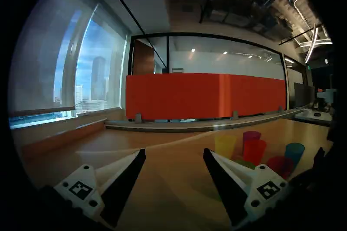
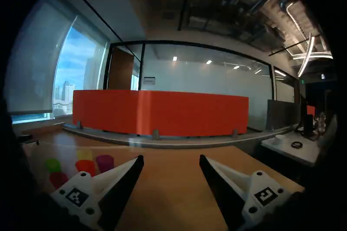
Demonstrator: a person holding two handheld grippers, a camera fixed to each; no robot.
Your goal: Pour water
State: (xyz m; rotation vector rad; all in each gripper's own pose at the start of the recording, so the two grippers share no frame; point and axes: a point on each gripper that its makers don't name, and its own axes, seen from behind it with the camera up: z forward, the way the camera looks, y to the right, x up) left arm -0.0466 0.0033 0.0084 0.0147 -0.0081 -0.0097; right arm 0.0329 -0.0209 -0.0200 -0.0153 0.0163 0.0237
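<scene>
Plastic cups are standing bunched on the wooden table: at 4 o'clock in the left gripper view, just past its right-hand finger, and at 8 o'clock in the right gripper view. Left gripper and right gripper are both hovering with fingers spread, gripping nothing. We are judging the bunch tight; a finger going in for one cup is risking toppling its neighbours. We cannot tell which cup holds water. Open tabletop is running toward 12 o'clock, ending below the orange partition.
</scene>
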